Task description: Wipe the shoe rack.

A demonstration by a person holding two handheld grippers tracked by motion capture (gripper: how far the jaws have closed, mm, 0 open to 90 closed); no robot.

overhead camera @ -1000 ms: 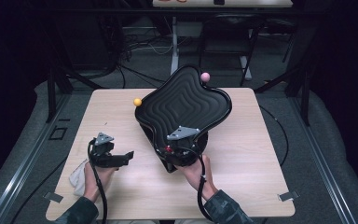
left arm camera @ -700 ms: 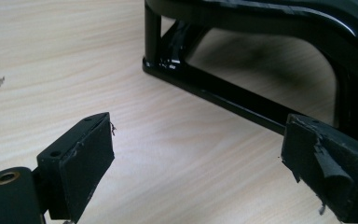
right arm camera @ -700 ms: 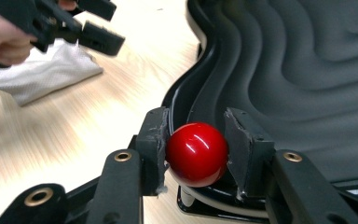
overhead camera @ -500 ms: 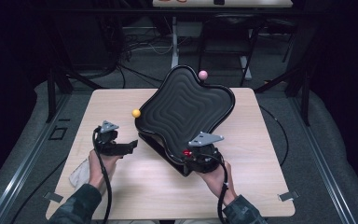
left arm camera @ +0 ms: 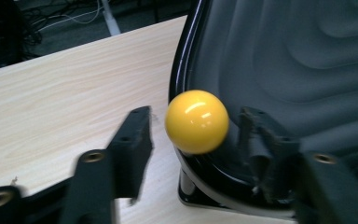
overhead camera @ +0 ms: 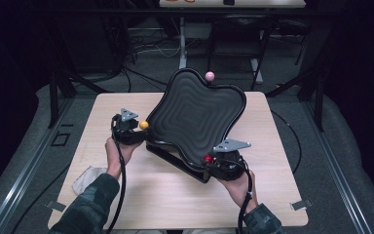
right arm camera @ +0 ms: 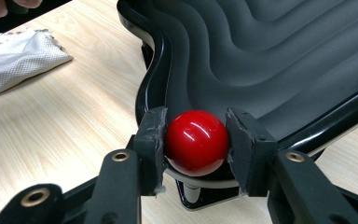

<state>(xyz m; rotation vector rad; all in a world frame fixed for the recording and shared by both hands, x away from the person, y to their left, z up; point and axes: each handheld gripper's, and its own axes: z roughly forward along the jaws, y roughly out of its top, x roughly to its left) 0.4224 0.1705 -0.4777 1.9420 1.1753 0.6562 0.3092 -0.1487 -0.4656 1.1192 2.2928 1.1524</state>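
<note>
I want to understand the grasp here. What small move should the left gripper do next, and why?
Probably close the left gripper the rest of the way onto the yellow ball. Its jaws have just been closing, the ball sits between them, yet gaps remain on both sides. The right gripper already clamps the red ball on the black tray.

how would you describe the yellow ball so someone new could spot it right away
Start at the big black wavy tray tilted on the wooden table. On its left corner knob sits the yellow ball, between the jaws of the left gripper. The other corner balls are red and pink.
</note>
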